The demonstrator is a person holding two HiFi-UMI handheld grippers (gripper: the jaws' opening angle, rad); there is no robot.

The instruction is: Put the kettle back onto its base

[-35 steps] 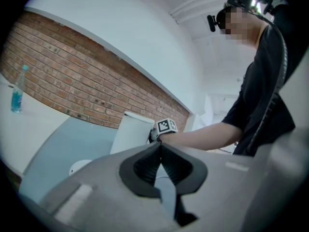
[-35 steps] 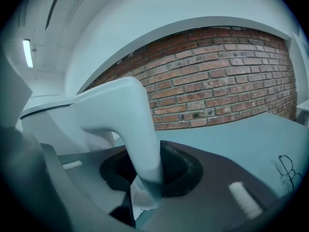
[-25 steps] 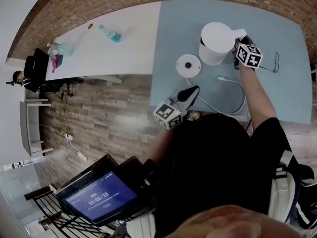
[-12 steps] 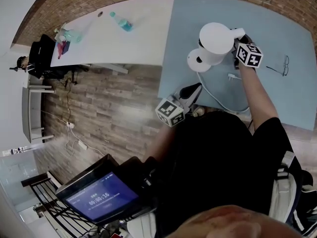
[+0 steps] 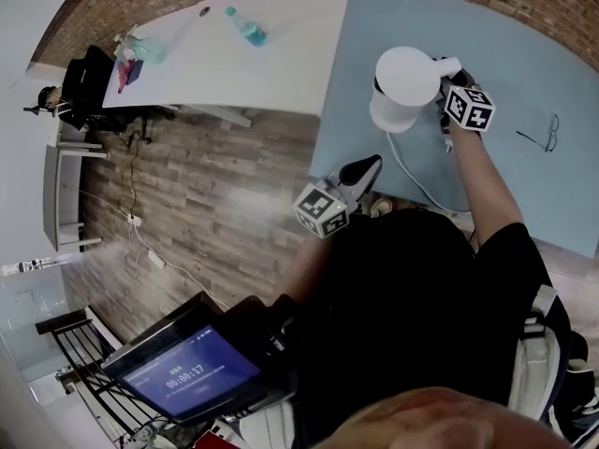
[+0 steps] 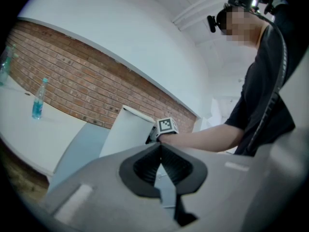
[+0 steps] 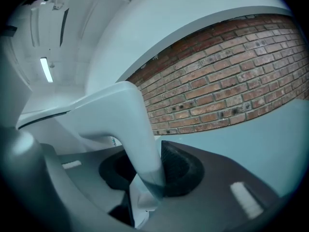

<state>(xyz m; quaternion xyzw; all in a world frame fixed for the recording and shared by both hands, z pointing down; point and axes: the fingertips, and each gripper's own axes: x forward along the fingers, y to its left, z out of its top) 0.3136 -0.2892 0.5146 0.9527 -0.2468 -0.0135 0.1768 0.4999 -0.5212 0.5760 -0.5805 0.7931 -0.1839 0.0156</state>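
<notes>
The white kettle (image 5: pixel 404 84) hangs over the left part of the blue table (image 5: pixel 524 54), and its round base is hidden beneath it. Whether the kettle rests on the base I cannot tell. The base's white cord (image 5: pixel 412 171) trails toward the near edge. My right gripper (image 5: pixel 449 87) is at the kettle's right side. In the right gripper view it (image 7: pixel 145 173) is shut on the curved white kettle handle (image 7: pixel 133 124). My left gripper (image 5: pixel 365 168) hovers by the table's near left corner, shut (image 6: pixel 160 149) and holding nothing, with the kettle (image 6: pixel 126 132) ahead of it.
A pair of glasses (image 5: pixel 545 131) lies on the blue table to the right. A blue bottle (image 5: pixel 245 24) and other small items lie on the white table (image 5: pixel 281 64) at the left. A red brick wall (image 7: pixel 231 81) stands behind the tables. A tablet (image 5: pixel 187 370) sits low in the head view.
My right gripper has carried the kettle leftward. The base lay bare to the kettle's left, then was half covered, and now is hidden under the kettle. The left gripper barely shifted.
</notes>
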